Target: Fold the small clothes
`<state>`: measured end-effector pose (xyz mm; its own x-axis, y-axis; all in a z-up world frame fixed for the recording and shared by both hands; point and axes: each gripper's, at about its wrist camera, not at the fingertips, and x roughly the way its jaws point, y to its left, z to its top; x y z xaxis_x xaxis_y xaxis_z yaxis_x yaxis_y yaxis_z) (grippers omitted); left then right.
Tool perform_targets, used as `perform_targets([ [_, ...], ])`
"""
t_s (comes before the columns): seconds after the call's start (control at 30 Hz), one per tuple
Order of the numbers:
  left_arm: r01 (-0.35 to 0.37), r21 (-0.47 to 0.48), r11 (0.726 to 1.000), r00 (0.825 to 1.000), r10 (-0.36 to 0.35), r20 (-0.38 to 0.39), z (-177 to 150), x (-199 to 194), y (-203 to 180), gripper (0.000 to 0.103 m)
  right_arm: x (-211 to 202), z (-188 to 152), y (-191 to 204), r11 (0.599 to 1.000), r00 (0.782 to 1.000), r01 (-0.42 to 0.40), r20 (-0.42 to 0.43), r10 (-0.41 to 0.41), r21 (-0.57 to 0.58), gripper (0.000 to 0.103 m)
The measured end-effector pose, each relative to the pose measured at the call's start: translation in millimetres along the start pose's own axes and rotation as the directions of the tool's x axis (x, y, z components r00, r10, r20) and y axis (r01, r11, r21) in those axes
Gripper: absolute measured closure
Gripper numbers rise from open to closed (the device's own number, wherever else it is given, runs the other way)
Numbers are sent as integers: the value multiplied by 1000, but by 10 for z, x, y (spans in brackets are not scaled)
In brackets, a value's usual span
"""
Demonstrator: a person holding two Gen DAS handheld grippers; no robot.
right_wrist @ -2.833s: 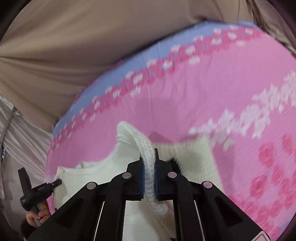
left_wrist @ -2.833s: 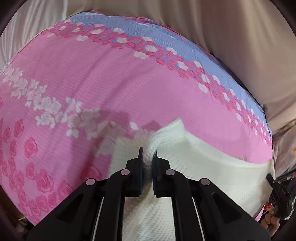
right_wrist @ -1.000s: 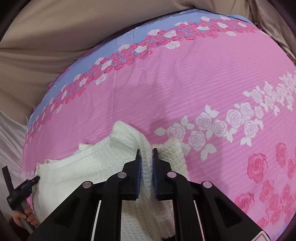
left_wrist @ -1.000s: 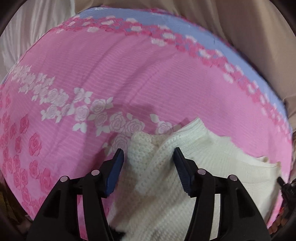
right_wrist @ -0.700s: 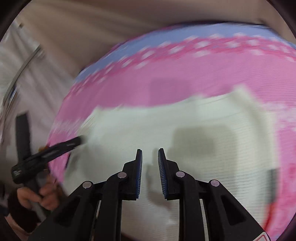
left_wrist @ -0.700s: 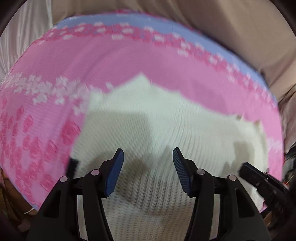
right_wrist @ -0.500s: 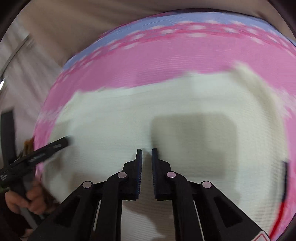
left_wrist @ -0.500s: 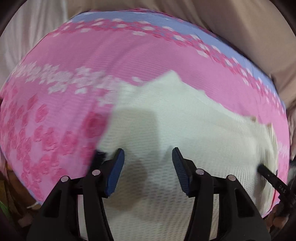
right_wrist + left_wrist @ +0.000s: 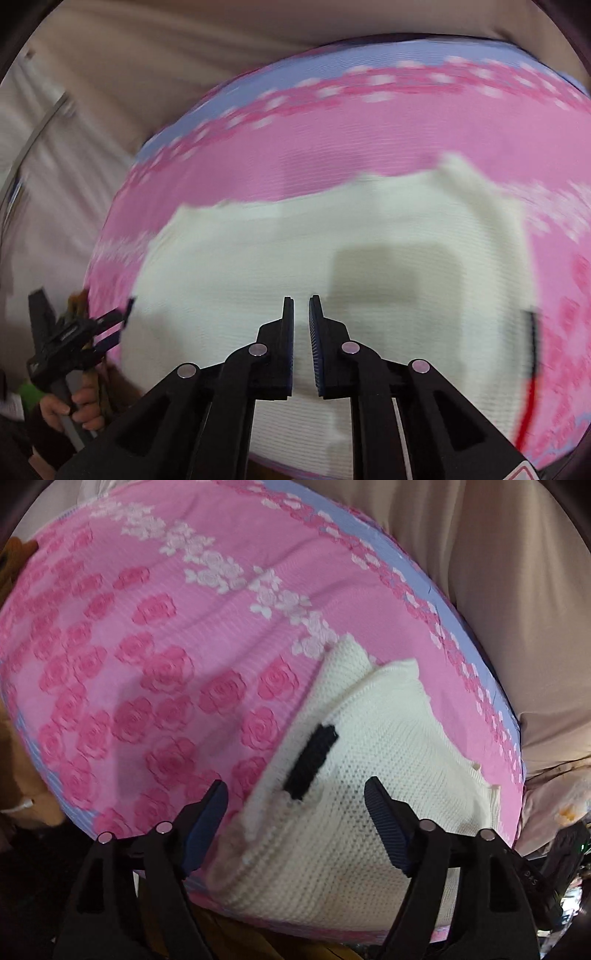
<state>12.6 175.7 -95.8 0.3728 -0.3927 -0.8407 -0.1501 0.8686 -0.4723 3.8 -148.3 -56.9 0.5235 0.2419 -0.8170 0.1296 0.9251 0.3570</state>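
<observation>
Both wrist cameras are looking down close along their grippers at the bed, sharing the white knit garment from opposite ends.

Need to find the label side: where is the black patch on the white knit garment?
In the left wrist view, the black patch sits on the white knit garment near its left edge, just ahead of the open left gripper.

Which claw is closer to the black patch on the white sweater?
The left claw. Its open fingers sit just in front of the black patch on the white sweater. The right claw hovers over the plain middle of the sweater, well away from that patch.
</observation>
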Motion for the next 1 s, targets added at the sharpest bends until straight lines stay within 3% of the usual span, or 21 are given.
perform_targets([
  [0.13,-28,-54,998,998,25,-60,-62,247,89,26,500,54,383,998,988,12,-152,-22,-66,91],
  [0.17,-14,-63,998,999,11,-43,-66,255,109,24,622,37,397,996,980,40,-193,-54,-76,91],
  [0.2,-10,-67,998,999,8,-34,-64,251,111,24,734,-2,388,993,969,75,-227,-93,-87,98],
  [0.3,-9,-56,998,999,6,-51,-43,261,107,25,815,22,385,992,969,80,-227,-100,-93,103],
  [0.37,-6,-52,999,999,3,-52,-21,246,116,42,840,47,382,994,967,73,-238,-91,-86,103],
  [0.4,36,-60,998,997,-40,-71,-10,251,126,69,845,58,369,995,967,66,-239,-83,-81,103],
  [0.43,66,-81,995,994,-73,-86,5,243,141,76,850,60,361,996,969,57,-238,-73,-72,103],
  [0.5,118,-82,990,991,-123,-59,22,96,42,80,828,56,317,997,970,47,-236,-61,-64,103],
  [0.6,160,65,985,987,-160,-15,-1,-194,-407,82,794,21,280,997,972,40,-227,-54,-68,103],
  [0.7,234,243,941,971,-237,-16,-91,-451,-1065,82,749,-4,184,999,977,3,-214,-12,-40,103],
  [0.77,268,373,889,961,-272,-42,-229,-546,-1543,82,668,-19,49,998,977,-53,-207,59,34,102],
  [0.83,286,489,824,955,-285,-79,-428,-536,-2010,82,463,-64,-158,985,977,-88,-182,115,152,92],
  [0.9,305,571,763,951,-275,-141,-663,-397,-2408,82,208,-126,-369,972,983,-87,-142,119,216,83],
  [1.0,303,644,702,953,-204,-226,-1060,-15,-2782,82,-230,-272,-797,962,996,-38,-71,59,271,80],
])
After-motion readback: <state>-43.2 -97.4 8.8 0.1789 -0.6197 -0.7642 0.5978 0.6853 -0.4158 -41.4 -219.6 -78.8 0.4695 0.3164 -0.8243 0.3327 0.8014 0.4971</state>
